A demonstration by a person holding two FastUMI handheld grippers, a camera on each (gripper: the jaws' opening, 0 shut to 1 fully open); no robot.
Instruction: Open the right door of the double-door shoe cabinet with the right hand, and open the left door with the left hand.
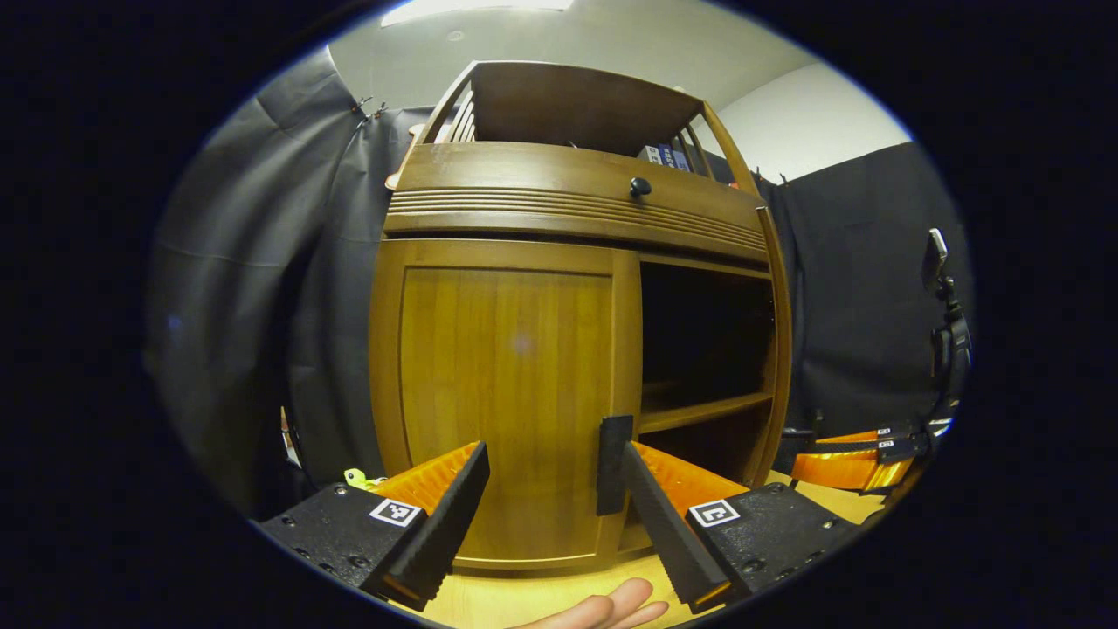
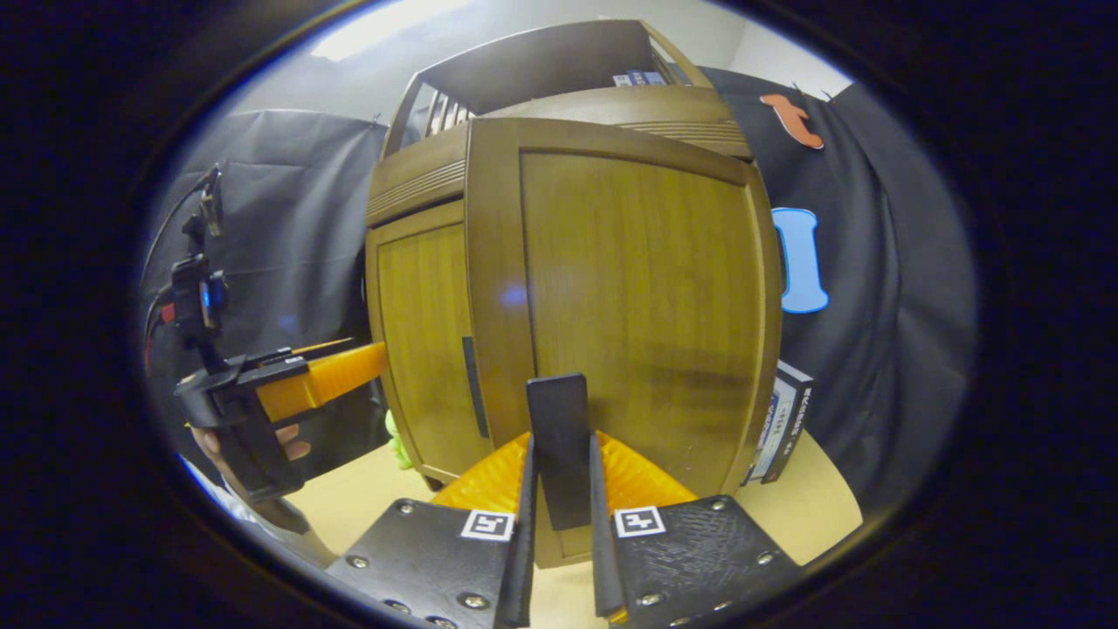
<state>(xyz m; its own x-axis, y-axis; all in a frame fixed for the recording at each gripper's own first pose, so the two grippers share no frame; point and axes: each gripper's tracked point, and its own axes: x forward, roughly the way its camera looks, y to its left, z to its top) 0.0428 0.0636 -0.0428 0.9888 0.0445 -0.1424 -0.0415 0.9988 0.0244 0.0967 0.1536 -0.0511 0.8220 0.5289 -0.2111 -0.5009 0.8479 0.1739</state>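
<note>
The wooden shoe cabinet (image 1: 576, 218) stands close in front of me. In the left gripper view its left door (image 1: 507, 393) is closed, and the right half shows a dark inside with a shelf (image 1: 703, 411). My left gripper (image 1: 555, 454) is open, with the left door's black handle (image 1: 614, 463) just inside its right finger. In the right gripper view the right door (image 2: 638, 314) is swung out towards me. My right gripper (image 2: 559, 445) is shut on that door's black handle (image 2: 559, 406). The left gripper (image 2: 288, 384) shows at the left, held by a hand.
A drawer with a black knob (image 1: 640, 186) and an open top shelf holding boxes (image 1: 664, 155) sit above the doors. A boxed item (image 2: 782, 428) leans by the cabinet's right side. A device on a stand (image 1: 939, 279) rises at the far right. The cabinet rests on a light wooden tabletop (image 2: 803, 507).
</note>
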